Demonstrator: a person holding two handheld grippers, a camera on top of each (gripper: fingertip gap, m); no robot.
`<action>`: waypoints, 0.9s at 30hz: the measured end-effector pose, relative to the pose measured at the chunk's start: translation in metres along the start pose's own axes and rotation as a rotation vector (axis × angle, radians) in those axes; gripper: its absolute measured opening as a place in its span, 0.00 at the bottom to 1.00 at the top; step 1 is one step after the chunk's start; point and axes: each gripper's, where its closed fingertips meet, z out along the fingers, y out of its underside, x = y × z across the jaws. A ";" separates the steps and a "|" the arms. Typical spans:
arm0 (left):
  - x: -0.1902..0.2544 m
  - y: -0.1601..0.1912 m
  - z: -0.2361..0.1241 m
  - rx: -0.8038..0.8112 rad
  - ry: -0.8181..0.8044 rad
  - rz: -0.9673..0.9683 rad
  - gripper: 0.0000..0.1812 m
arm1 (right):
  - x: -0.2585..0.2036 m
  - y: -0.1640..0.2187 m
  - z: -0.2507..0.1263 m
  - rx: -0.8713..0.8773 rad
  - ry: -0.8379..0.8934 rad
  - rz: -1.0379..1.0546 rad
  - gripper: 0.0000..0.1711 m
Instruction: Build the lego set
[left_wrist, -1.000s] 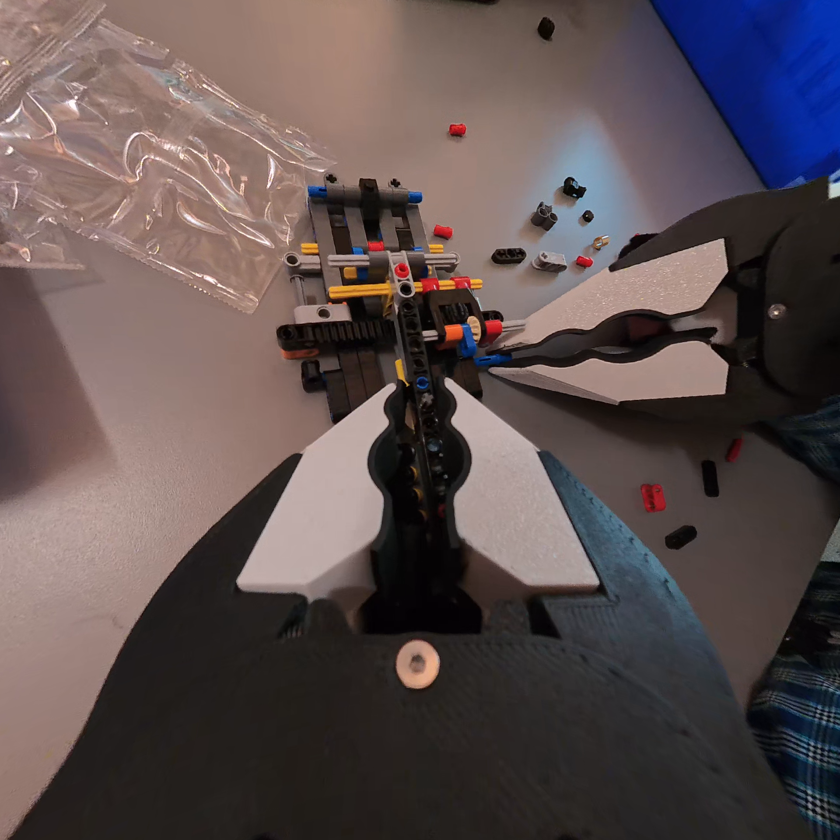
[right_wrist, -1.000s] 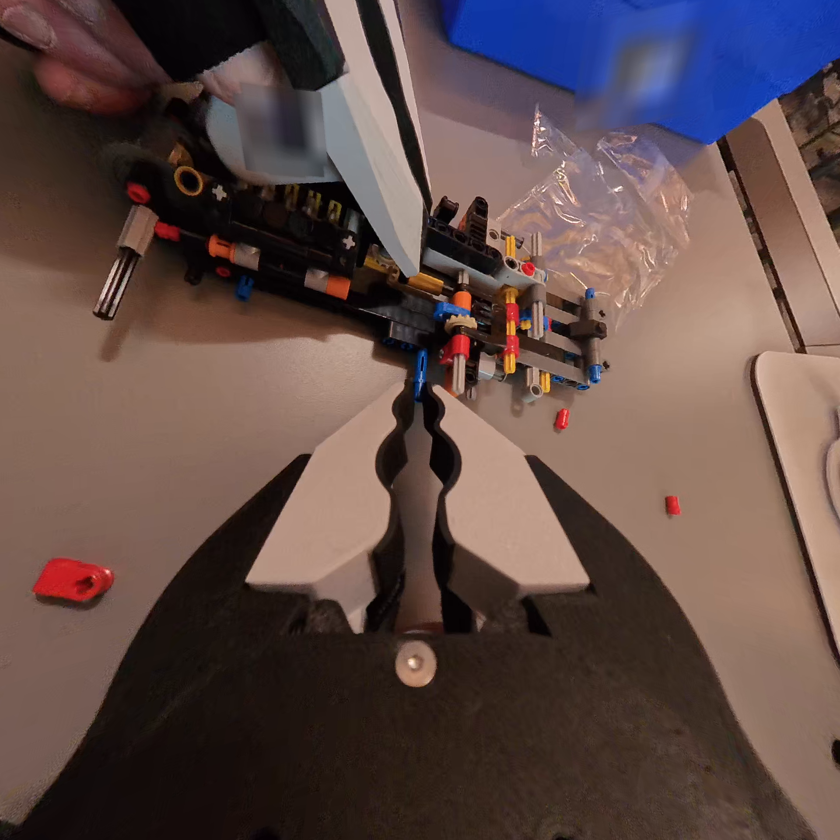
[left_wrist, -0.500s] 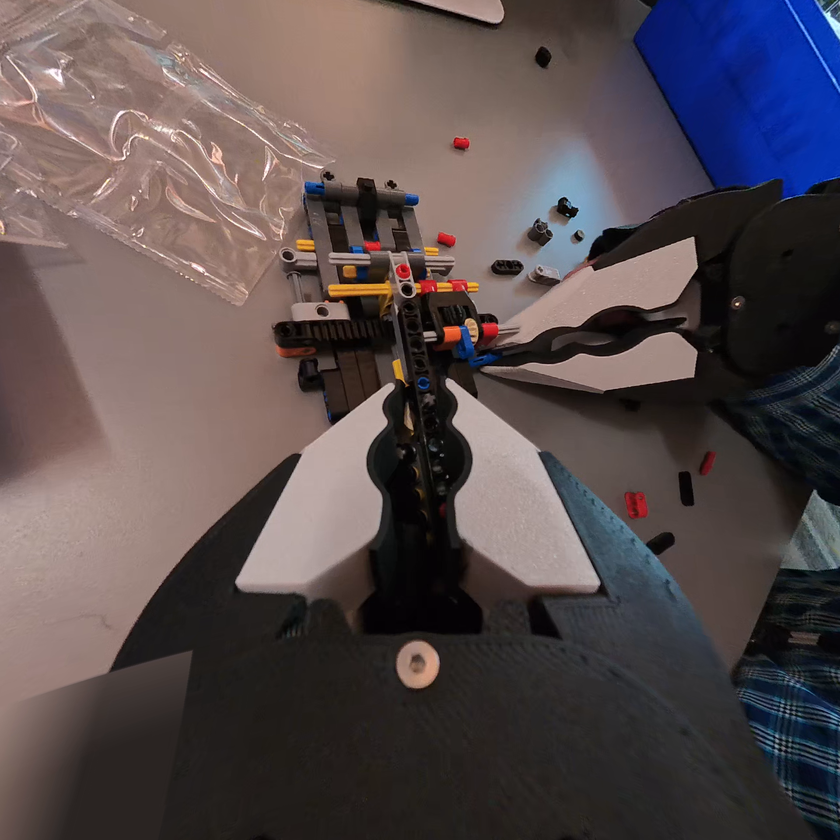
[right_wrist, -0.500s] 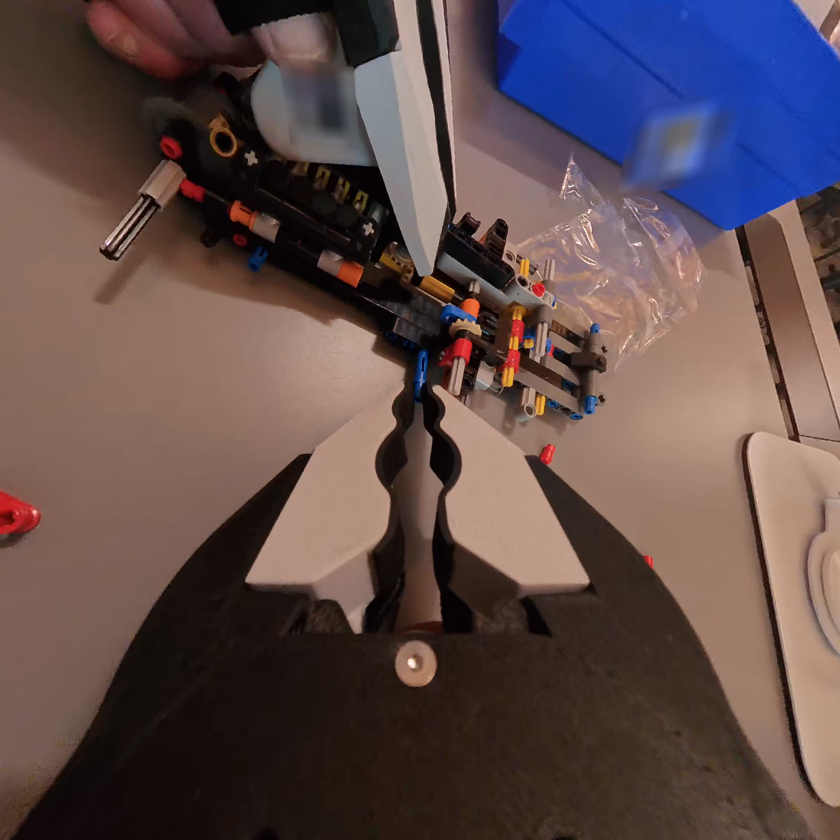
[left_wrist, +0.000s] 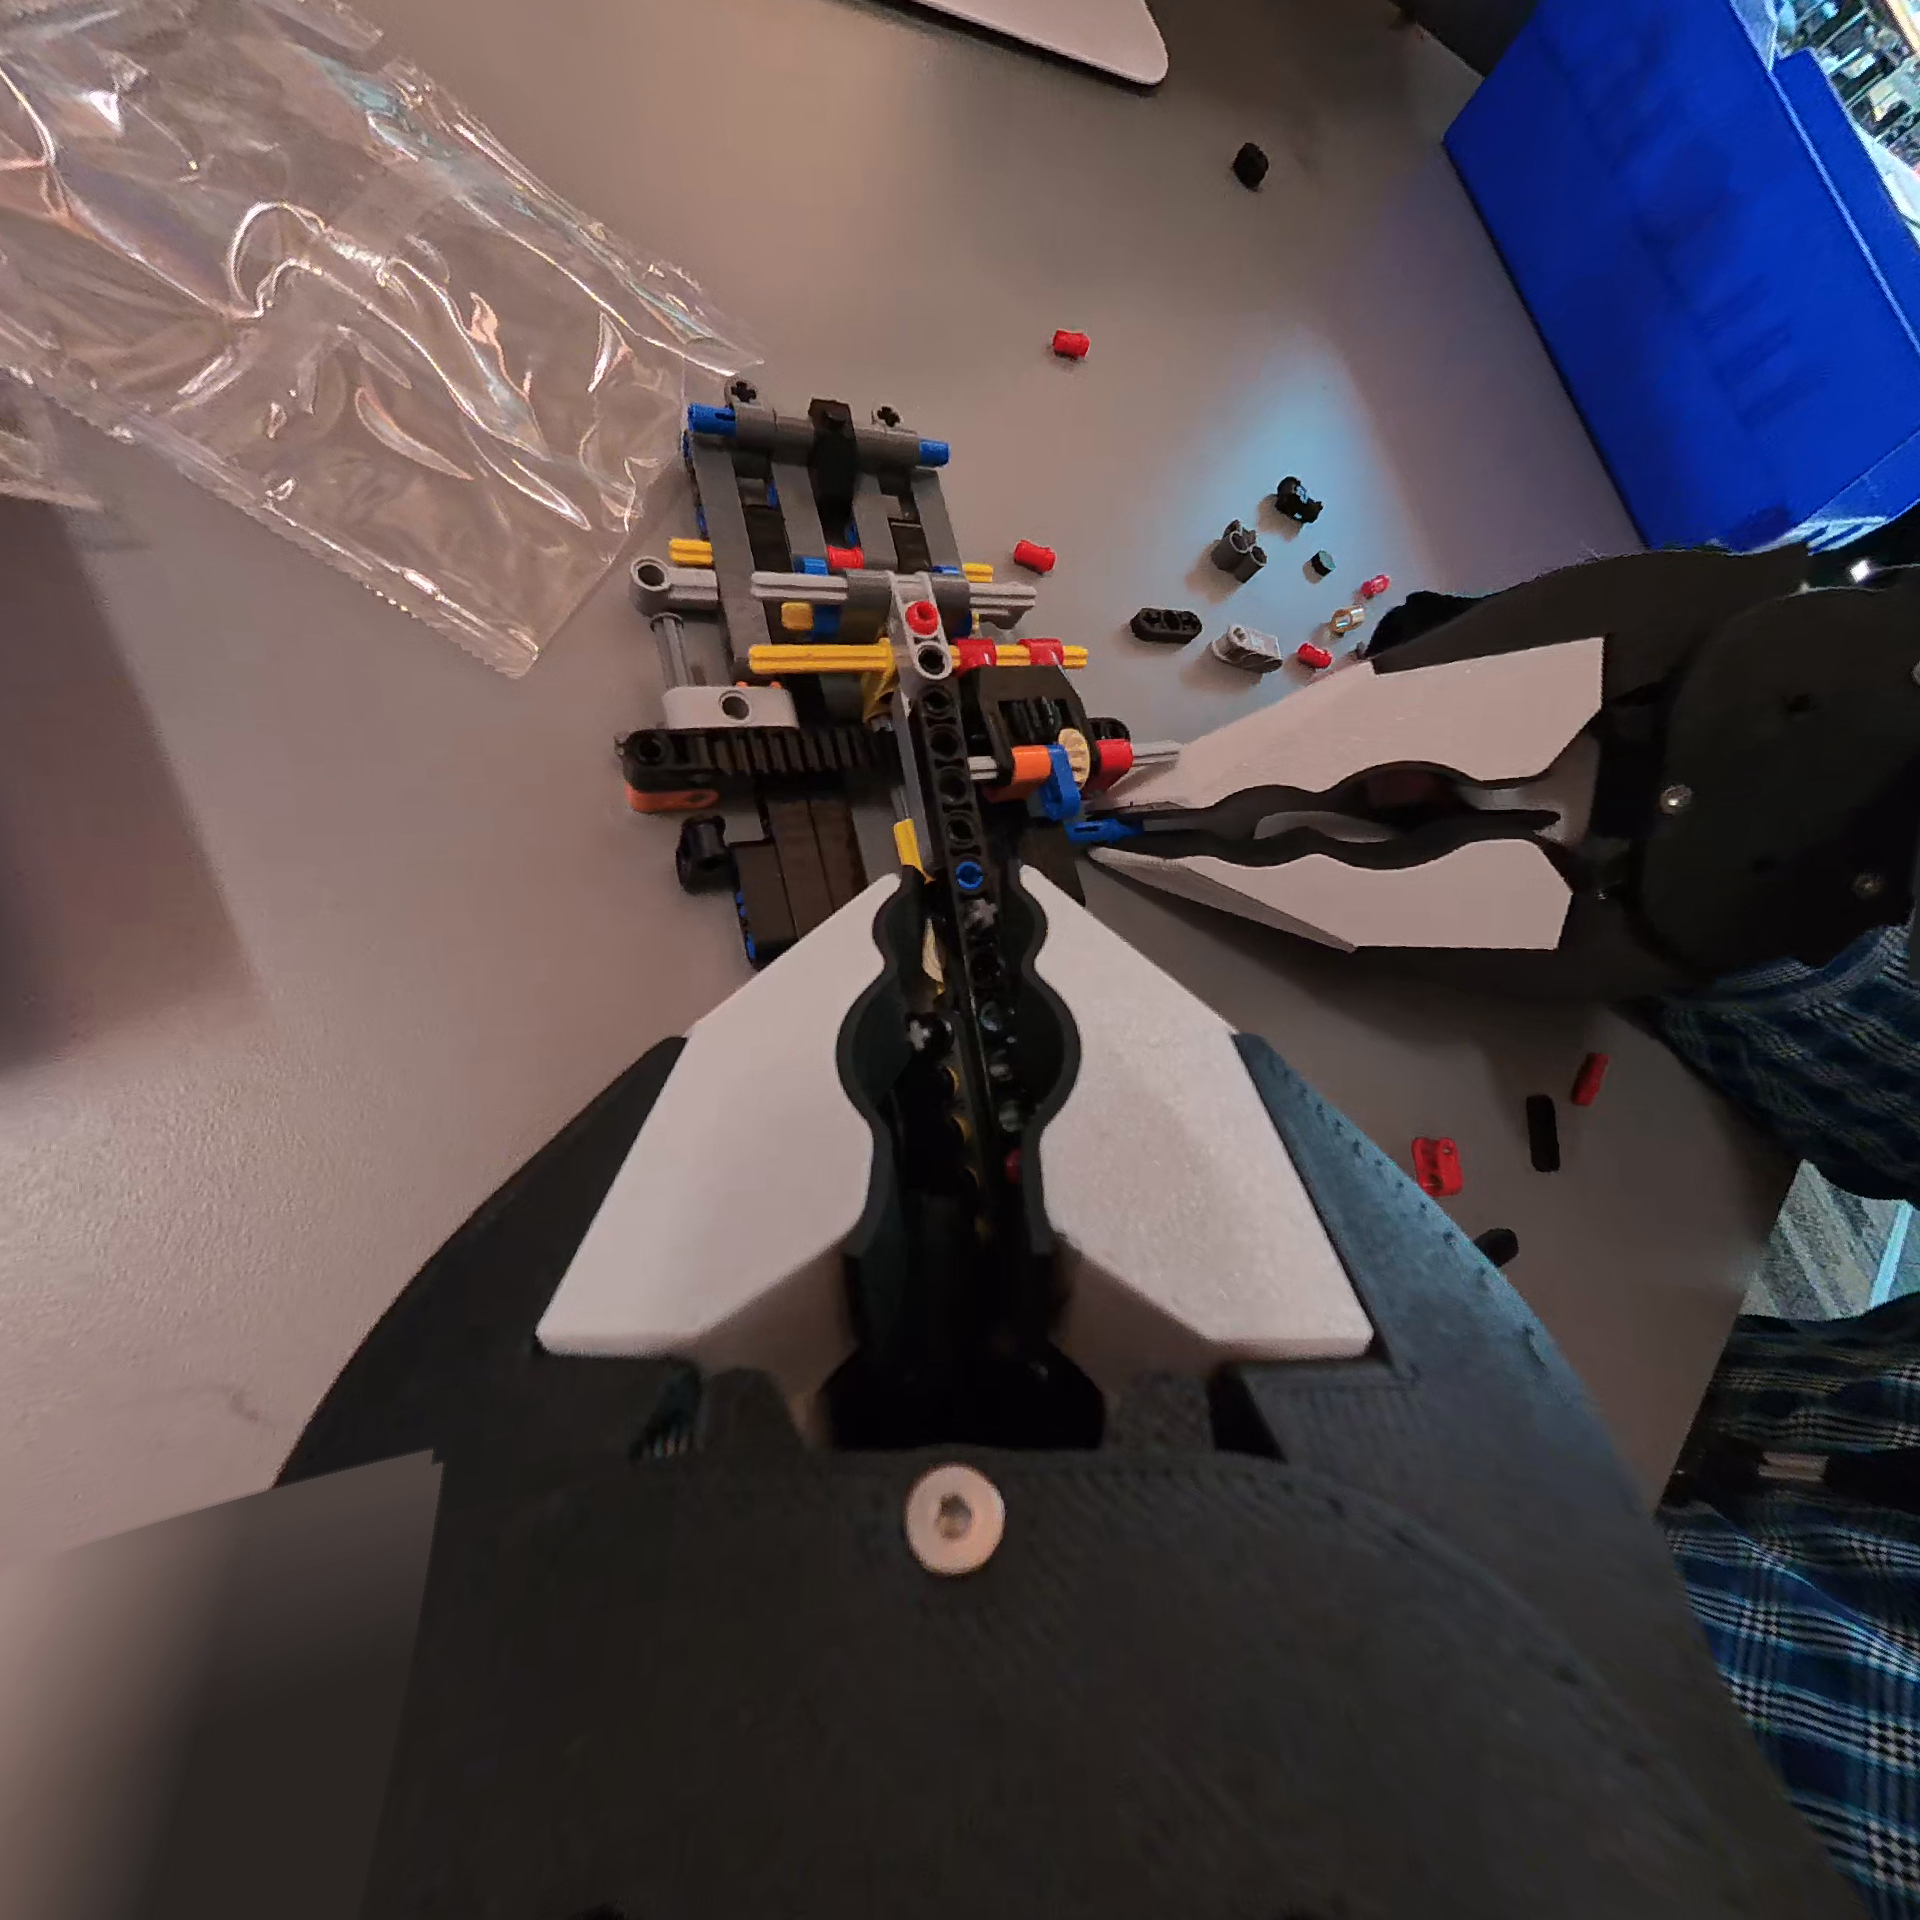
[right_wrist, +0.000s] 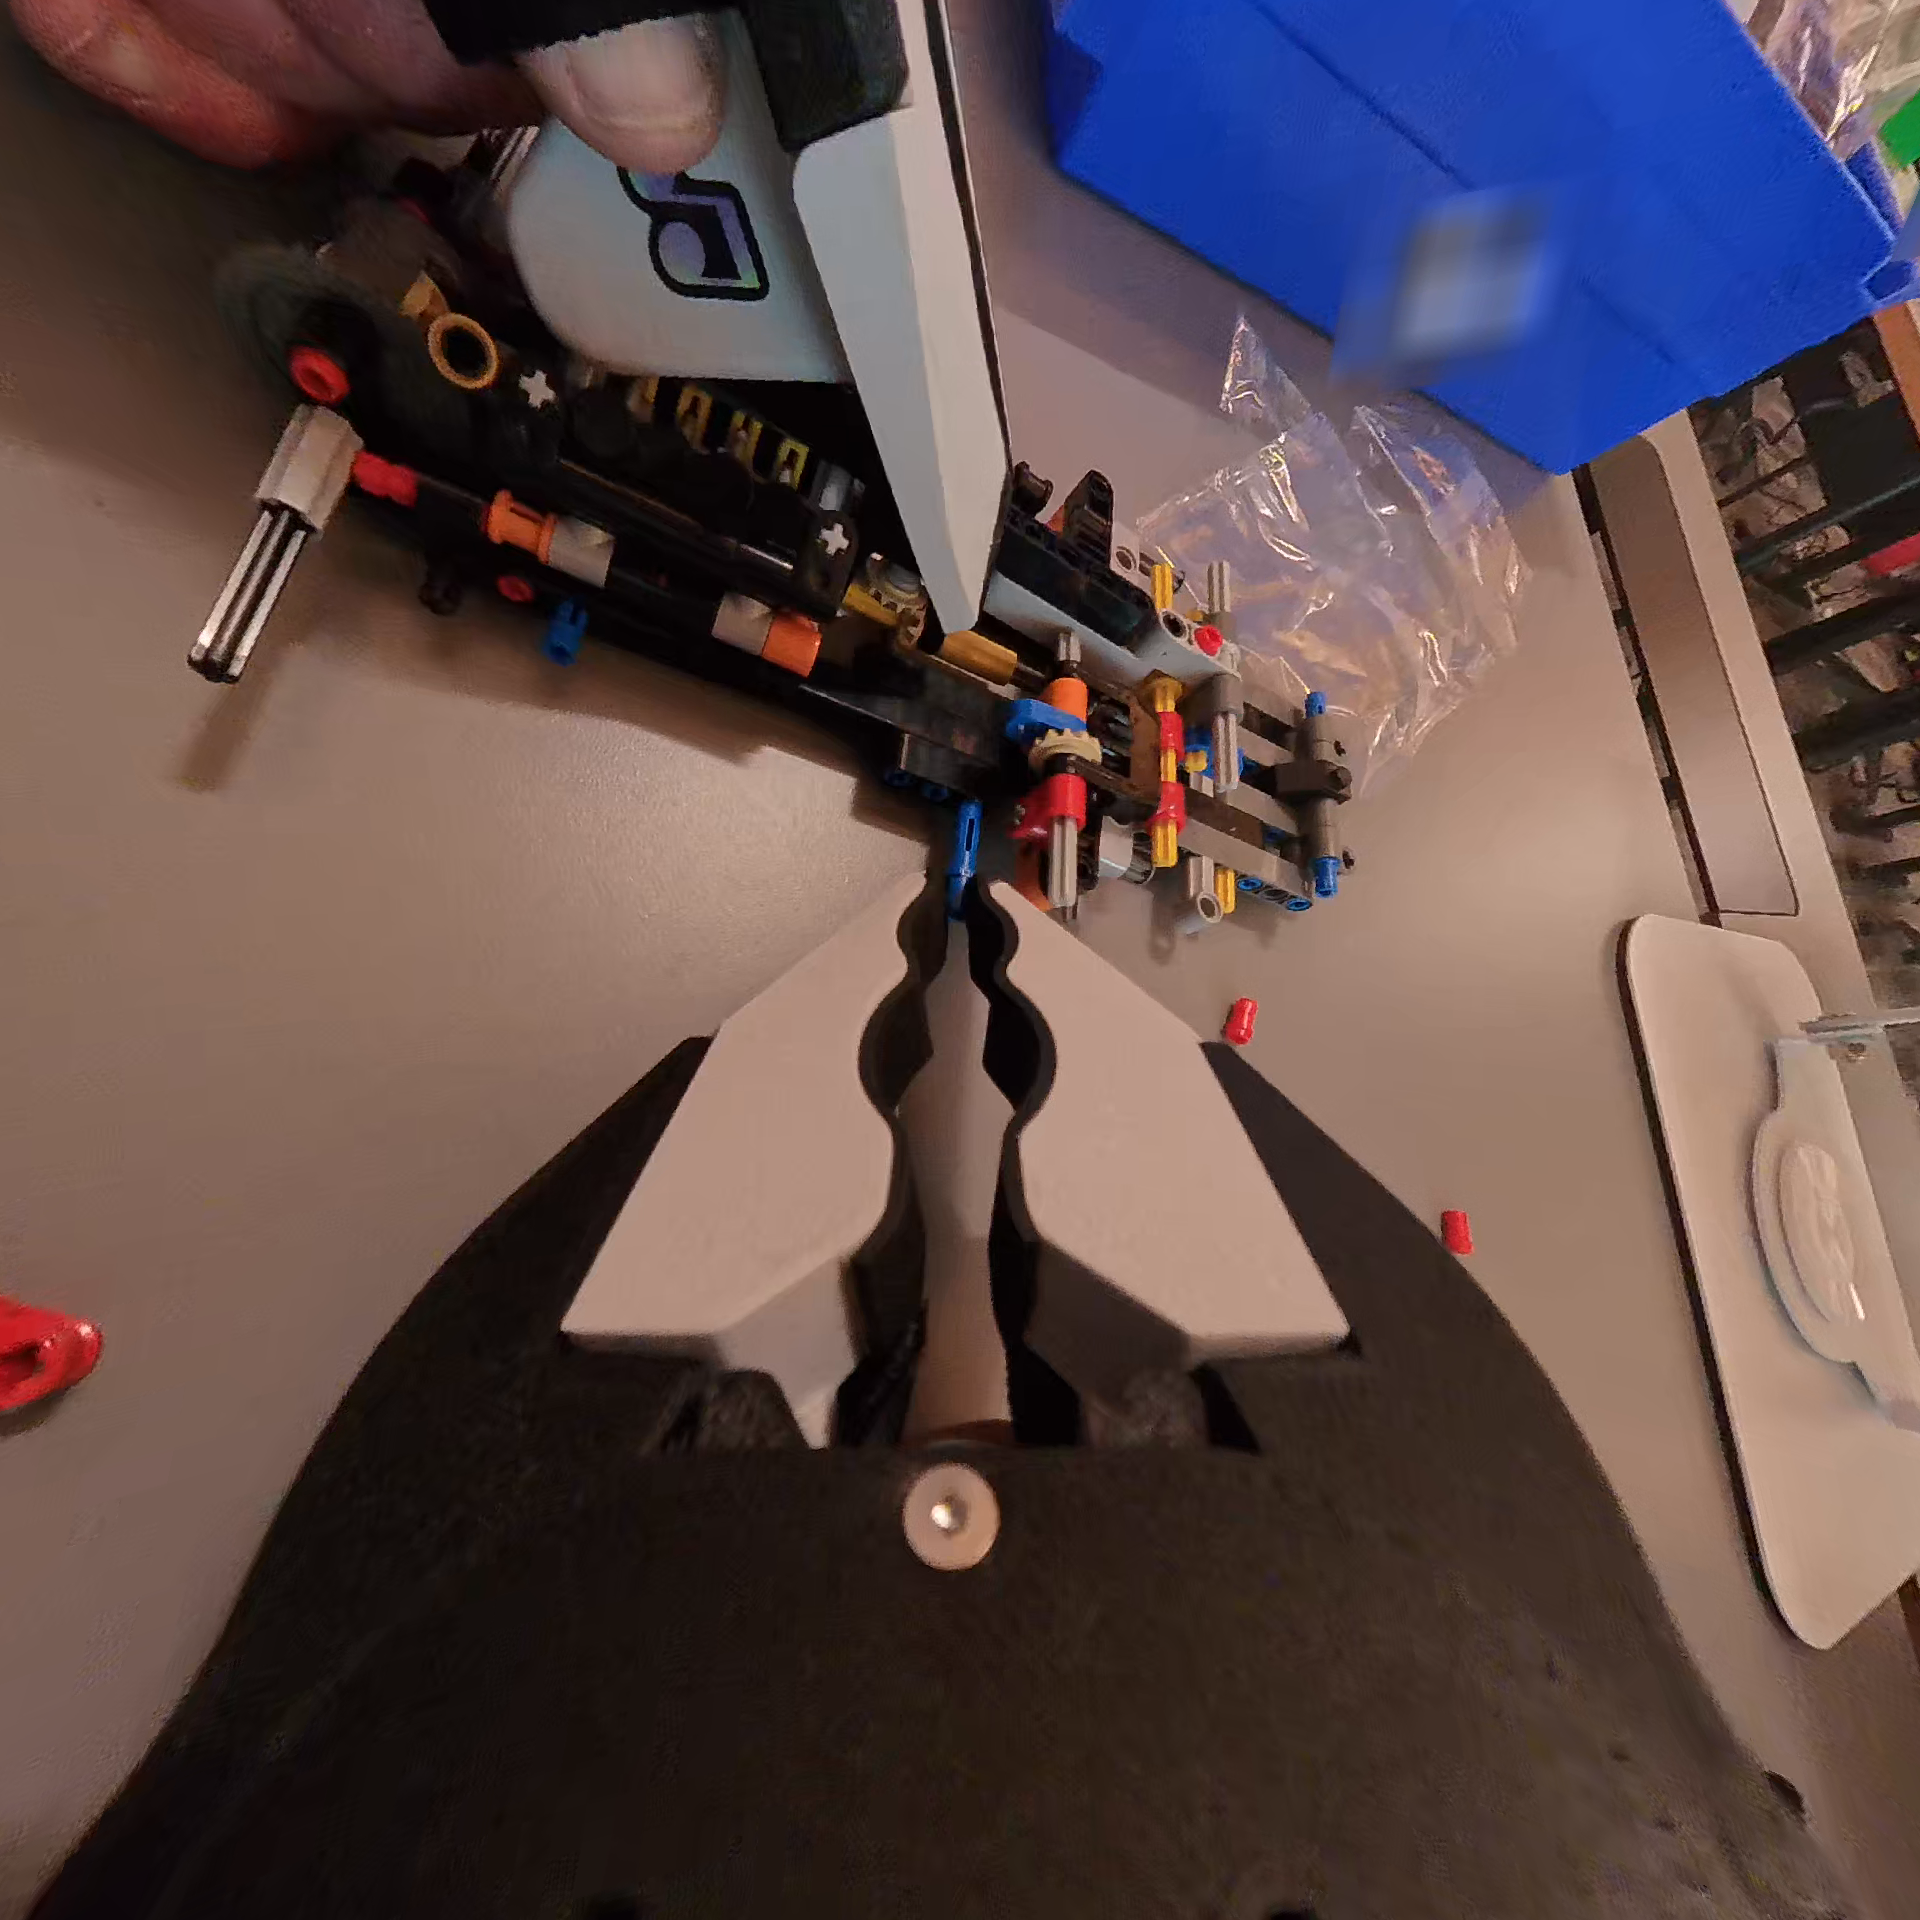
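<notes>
Both tongs we find closed: left gripper (left_wrist: 961, 904) clamps the lego chassis (left_wrist: 831, 644), pointing twelve o'clock; right gripper (right_wrist: 961, 899) pinches a blue pin (right_wrist: 964, 844).

A workbench in a lab or workshop is suggested: a plain grey table (right_wrist: 436, 935) is seen, with a blue plastic storage bin (right_wrist: 1403, 177) at its far edge and cluttered dark shelving (right_wrist: 1829, 582) glimpsed beyond its right edge.

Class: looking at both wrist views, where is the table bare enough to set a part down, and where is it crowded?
Bare: the table between the lego model and the red piece. Crowded: loose pieces between the model and the right gripper; the plastic bag touches the model's far corner.
</notes>
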 end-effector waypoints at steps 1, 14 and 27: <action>0.000 0.000 0.000 0.001 0.003 -0.006 0.08 | 0.000 0.000 0.000 -0.001 0.004 -0.002 0.01; -0.002 -0.001 -0.001 0.010 0.023 -0.037 0.08 | -0.001 -0.003 0.002 -0.015 0.069 -0.061 0.01; -0.003 -0.002 -0.002 0.019 0.027 -0.044 0.08 | 0.003 -0.002 0.004 0.017 -0.095 0.020 0.00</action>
